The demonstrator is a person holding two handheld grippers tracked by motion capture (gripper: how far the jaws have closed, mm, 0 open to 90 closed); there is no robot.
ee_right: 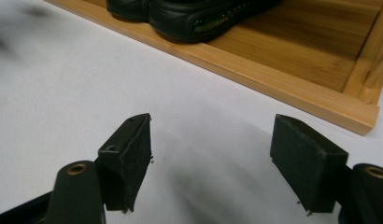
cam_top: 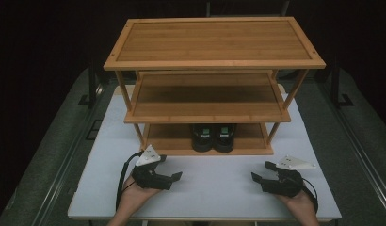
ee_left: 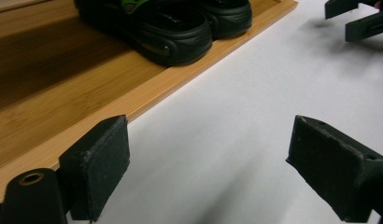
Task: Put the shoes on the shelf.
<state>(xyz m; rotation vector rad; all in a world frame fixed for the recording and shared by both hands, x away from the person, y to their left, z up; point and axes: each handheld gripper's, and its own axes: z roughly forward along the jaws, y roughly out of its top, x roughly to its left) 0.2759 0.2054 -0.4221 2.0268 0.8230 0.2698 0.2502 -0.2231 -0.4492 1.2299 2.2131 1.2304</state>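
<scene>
A pair of black shoes (cam_top: 213, 136) with green marks stands side by side on the bottom shelf of a three-tier wooden rack (cam_top: 214, 63). My left gripper (cam_top: 172, 167) is held low over the white table, in front of the rack's left end, open with nothing between its jaws. My right gripper (cam_top: 260, 171) hovers in front of the rack's right end, also open and empty. In the left gripper view the left gripper (ee_left: 208, 140) points across the table with the shoes (ee_left: 171, 28) beyond. In the right gripper view the right gripper (ee_right: 211, 140) faces the shelf edge and the shoes (ee_right: 199, 16).
The white table (cam_top: 214, 188) has bare surface between the two grippers and the rack's front edge. The rack's middle shelf (cam_top: 207, 101) and top shelf carry nothing. Dark floor surrounds the table. The right gripper's jaws (ee_left: 358, 18) appear far off in the left gripper view.
</scene>
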